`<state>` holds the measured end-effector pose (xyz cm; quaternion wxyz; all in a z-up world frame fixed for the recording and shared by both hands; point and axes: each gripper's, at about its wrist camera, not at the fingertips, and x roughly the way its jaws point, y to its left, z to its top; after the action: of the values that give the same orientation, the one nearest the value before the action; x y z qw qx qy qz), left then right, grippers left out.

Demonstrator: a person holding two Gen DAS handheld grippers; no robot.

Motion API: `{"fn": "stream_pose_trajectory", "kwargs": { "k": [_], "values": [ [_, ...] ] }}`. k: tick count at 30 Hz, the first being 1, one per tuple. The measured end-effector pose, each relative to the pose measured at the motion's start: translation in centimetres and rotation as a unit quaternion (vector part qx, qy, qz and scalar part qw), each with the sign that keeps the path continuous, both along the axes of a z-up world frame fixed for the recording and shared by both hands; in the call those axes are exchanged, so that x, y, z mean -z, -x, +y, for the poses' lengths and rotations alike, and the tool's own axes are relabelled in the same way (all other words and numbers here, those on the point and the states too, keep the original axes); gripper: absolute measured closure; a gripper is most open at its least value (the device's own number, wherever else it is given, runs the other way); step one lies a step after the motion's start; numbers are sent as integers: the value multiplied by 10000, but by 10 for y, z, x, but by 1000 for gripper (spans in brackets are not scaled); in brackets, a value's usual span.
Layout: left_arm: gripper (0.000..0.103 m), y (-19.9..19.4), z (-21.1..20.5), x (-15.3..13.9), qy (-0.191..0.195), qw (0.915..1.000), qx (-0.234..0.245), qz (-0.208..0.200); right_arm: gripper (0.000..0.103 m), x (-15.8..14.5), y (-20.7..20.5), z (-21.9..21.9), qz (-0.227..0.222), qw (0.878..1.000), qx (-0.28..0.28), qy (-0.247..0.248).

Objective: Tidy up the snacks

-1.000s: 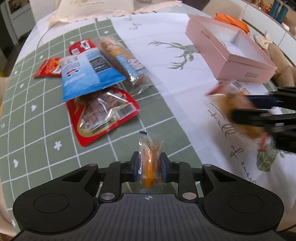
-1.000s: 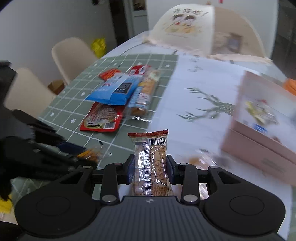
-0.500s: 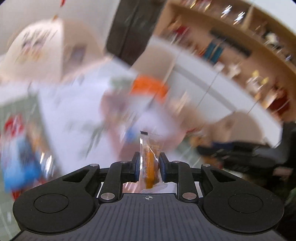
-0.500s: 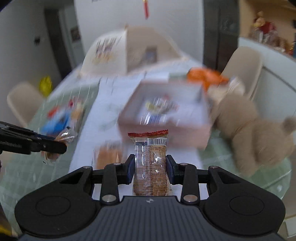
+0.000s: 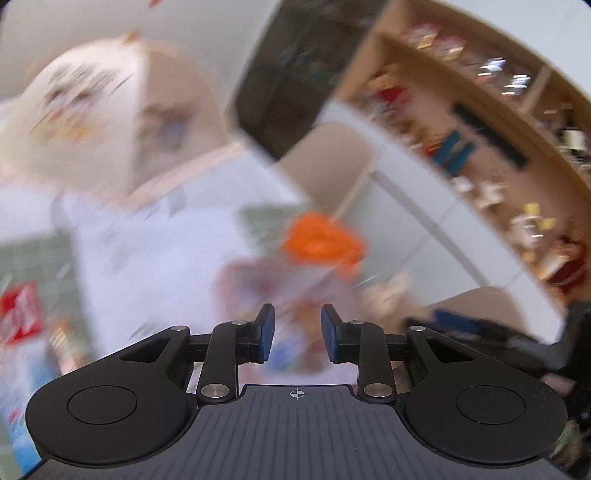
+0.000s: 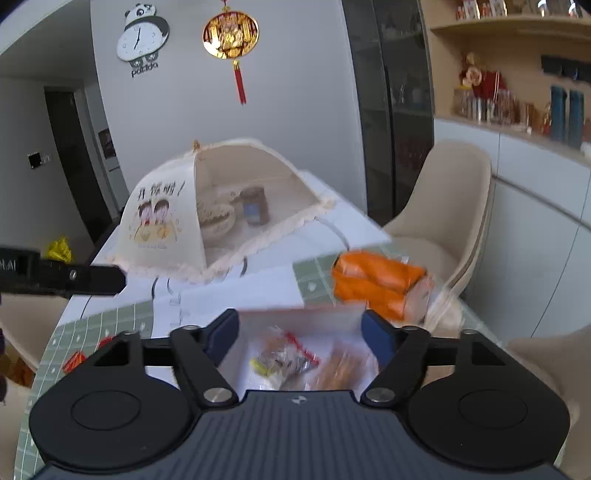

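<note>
Crinkly, light snack packets (image 6: 284,360) lie below our opening right gripper (image 6: 300,334); the left gripper (image 5: 297,334) opens empty; we pinch edges.

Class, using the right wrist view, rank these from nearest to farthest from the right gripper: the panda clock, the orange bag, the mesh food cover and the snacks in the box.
1. Snacks: just beyond the right gripper, in the box.
2. Orange bag: past the box, to the right.
3. Food cover: farther back on the table, to the left.
4. Panda clock: on the wall, upper left.
</note>
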<state>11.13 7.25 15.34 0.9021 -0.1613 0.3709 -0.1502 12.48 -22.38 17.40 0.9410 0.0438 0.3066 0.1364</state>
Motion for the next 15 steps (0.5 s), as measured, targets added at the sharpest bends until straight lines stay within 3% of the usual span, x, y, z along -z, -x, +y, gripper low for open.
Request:
{"fn": "stream_pose_trajectory", "kwargs": {
  "k": [2, 5, 9, 12, 15],
  "values": [
    [72, 9, 31, 30, -351, 9979, -514, 200, 27, 23, 2, 11, 218, 9994, -80, 252],
    [72, 23, 80, 62, -752, 9873, -1334, 420, 27, 44, 6, 37, 371, 9974, -427, 451],
    [72, 36, 145, 84, -650, 9701, -2211, 765, 27, 56, 13, 97, 465, 9900, -1244, 474],
    [72, 39, 174, 95, -546, 9656, -2329, 1017, 27, 67, 7, 152, 698, 9806, -1779, 433],
    [72, 40, 187, 106, -336, 9691, -2128, 1204, 27, 83, -5, 209, 1020, 9718, -2106, 276]
  ]
}}
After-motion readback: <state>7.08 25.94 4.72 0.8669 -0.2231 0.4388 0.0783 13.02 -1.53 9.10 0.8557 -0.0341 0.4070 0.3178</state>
